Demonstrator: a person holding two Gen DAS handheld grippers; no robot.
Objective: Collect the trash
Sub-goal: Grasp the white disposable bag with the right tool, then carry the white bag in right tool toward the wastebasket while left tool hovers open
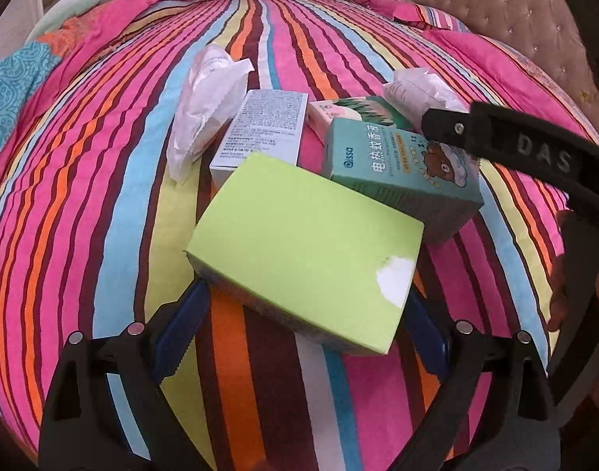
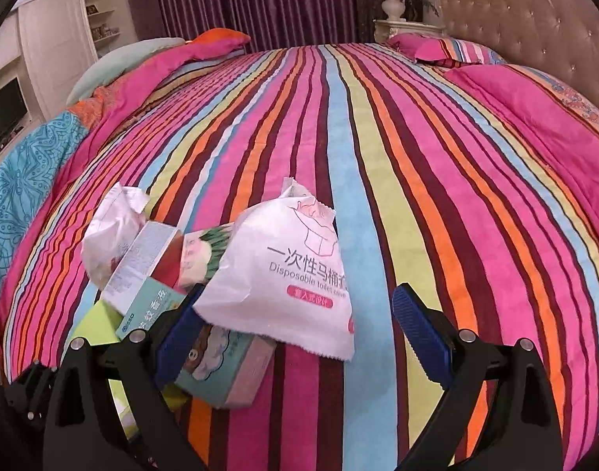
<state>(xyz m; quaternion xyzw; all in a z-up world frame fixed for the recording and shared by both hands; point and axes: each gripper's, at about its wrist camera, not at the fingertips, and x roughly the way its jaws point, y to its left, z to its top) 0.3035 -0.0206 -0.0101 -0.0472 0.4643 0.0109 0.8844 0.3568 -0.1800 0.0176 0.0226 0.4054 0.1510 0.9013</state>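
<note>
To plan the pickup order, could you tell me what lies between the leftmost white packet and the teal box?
A white carton with fine print lies between them, close beside the packet; the left wrist view shows it clearest.

I see a lime-green box (image 1: 303, 251) lying flat, nearest me, its corner label torn white. Behind it lie a teal carton (image 1: 401, 172), a white printed box (image 1: 260, 133), and two crumpled white packets (image 1: 205, 110).
</note>
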